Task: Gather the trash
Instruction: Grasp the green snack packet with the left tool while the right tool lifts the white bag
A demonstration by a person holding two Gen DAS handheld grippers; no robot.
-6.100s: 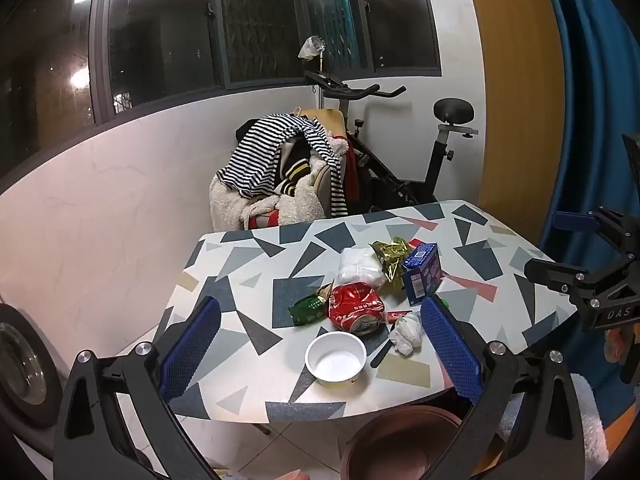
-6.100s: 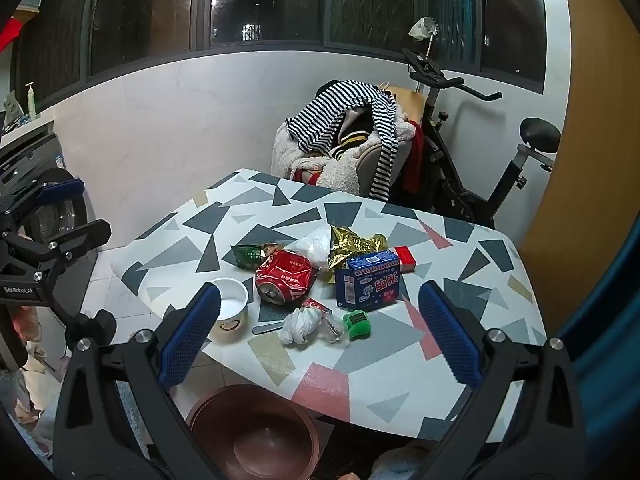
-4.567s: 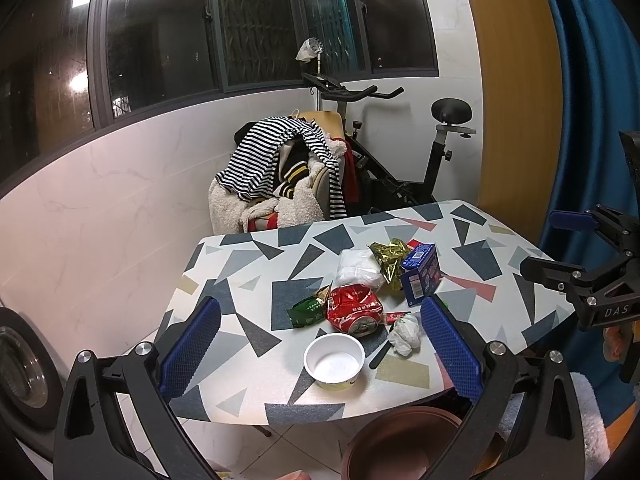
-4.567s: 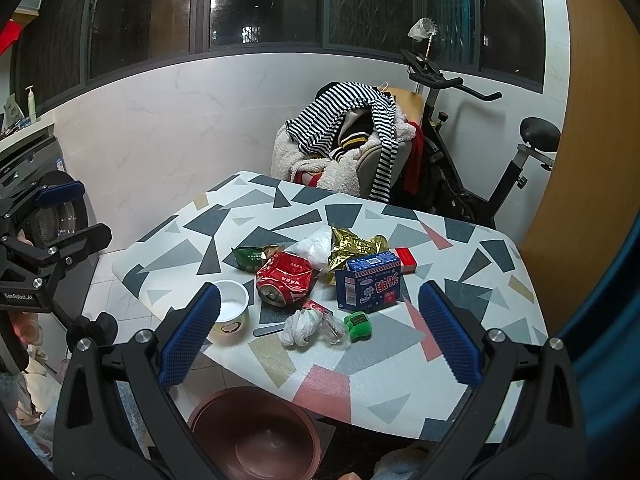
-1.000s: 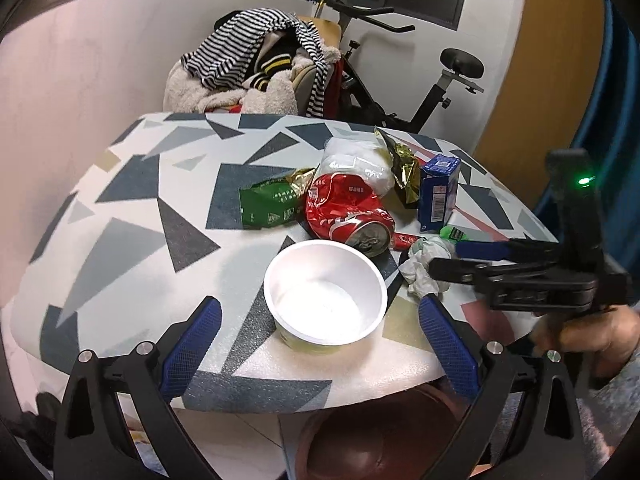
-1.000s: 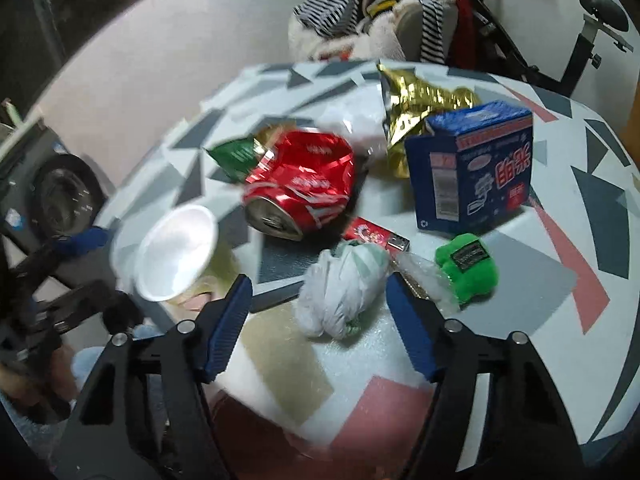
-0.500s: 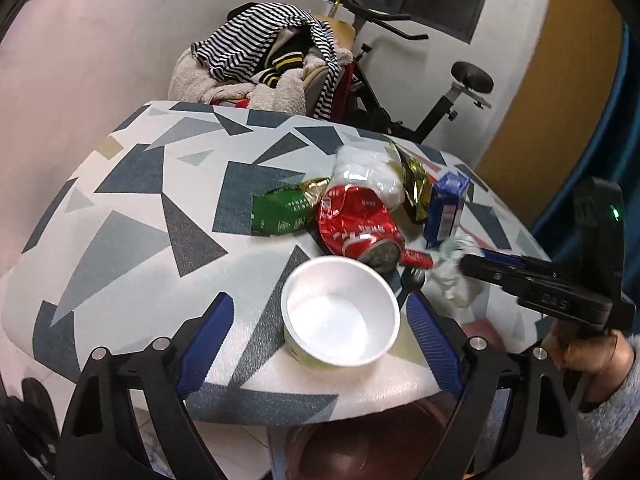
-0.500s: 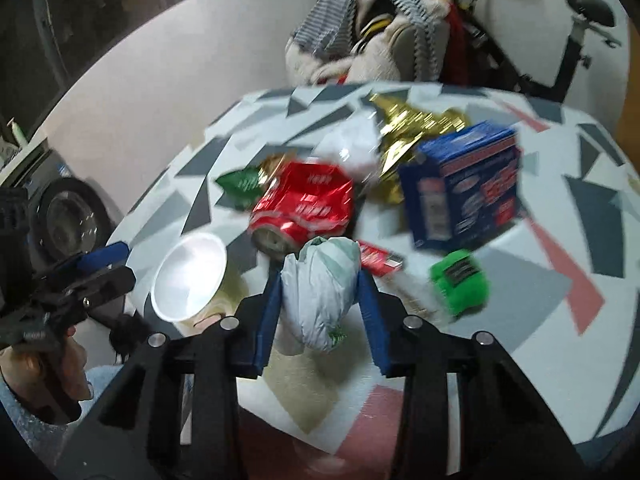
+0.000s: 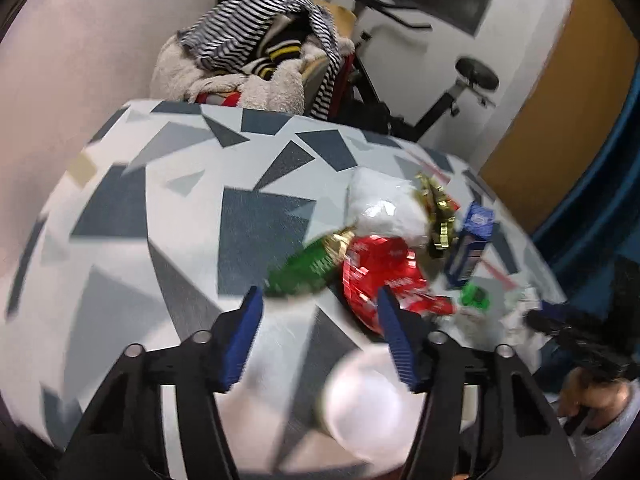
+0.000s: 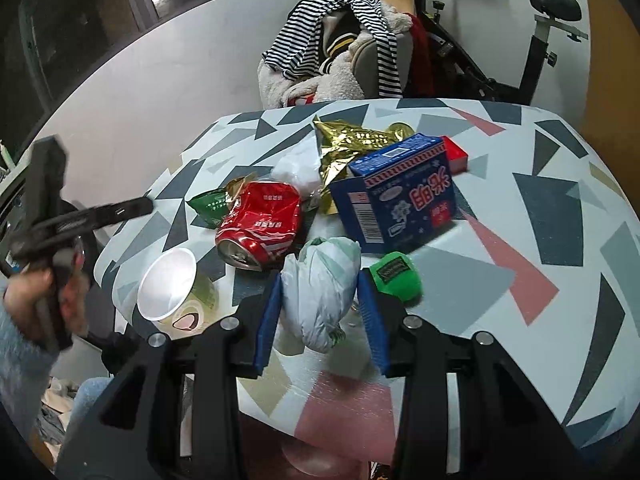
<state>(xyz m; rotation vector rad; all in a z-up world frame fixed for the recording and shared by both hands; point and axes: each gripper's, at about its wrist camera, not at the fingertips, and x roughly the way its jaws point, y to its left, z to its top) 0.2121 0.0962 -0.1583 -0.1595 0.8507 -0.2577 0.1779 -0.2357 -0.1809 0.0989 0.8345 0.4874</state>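
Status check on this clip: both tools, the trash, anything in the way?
Right tool shut on white wad. Left tool open, empty, white cup below it. Crushed can, blue box, wrappers remain on table. Nothing blocking.

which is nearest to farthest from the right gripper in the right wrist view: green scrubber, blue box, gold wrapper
From the right gripper:
1. green scrubber, just outside its right finger, on the table
2. blue box, behind the scrubber, mid-table
3. gold wrapper, behind the box, toward the chair
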